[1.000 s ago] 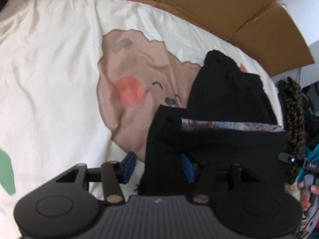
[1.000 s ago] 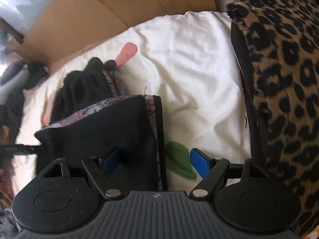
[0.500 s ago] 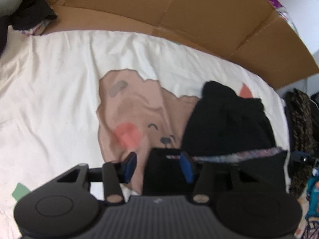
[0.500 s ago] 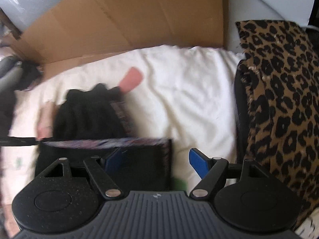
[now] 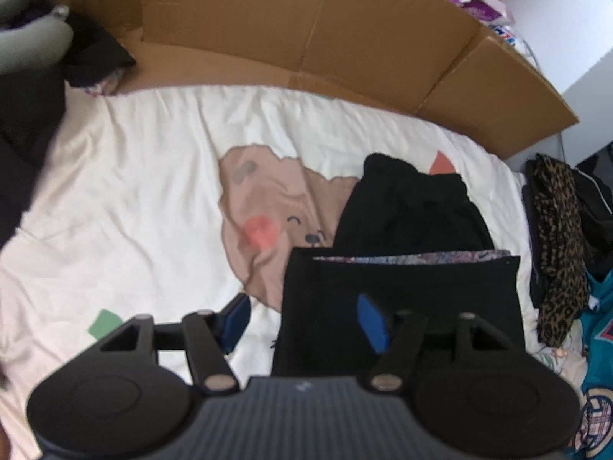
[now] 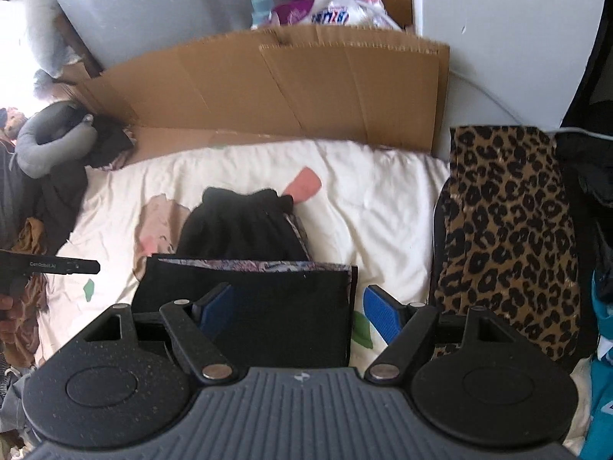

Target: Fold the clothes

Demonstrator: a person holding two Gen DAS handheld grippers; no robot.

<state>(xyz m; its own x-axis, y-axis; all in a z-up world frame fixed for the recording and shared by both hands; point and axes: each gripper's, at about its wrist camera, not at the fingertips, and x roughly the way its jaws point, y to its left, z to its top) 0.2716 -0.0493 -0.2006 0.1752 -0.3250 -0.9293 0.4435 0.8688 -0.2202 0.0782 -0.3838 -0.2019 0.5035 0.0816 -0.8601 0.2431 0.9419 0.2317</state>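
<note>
One black garment (image 5: 398, 287) with a patterned lining lies folded just ahead of the tool — a single piece, counted in both views. One leopard-print garment (image 6: 505, 237) sits off to the tool's right. One cream bedsheet (image 5: 134, 191) lies under them, one cardboard sheet (image 6: 276, 88) stands beyond, and one grey neck pillow (image 6: 49, 138) rests far left. Grippers — two: left gripper (image 5: 302, 318), right gripper (image 6: 297, 312).

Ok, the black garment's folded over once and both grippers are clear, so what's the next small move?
Probably bring both grippers back down to the near edge of the black garment and fold it toward the bunched far end. The left gripper and right gripper both stand open with nothing held, the left having just opened wider, and the far end lies rumpled on the sheet.
</note>
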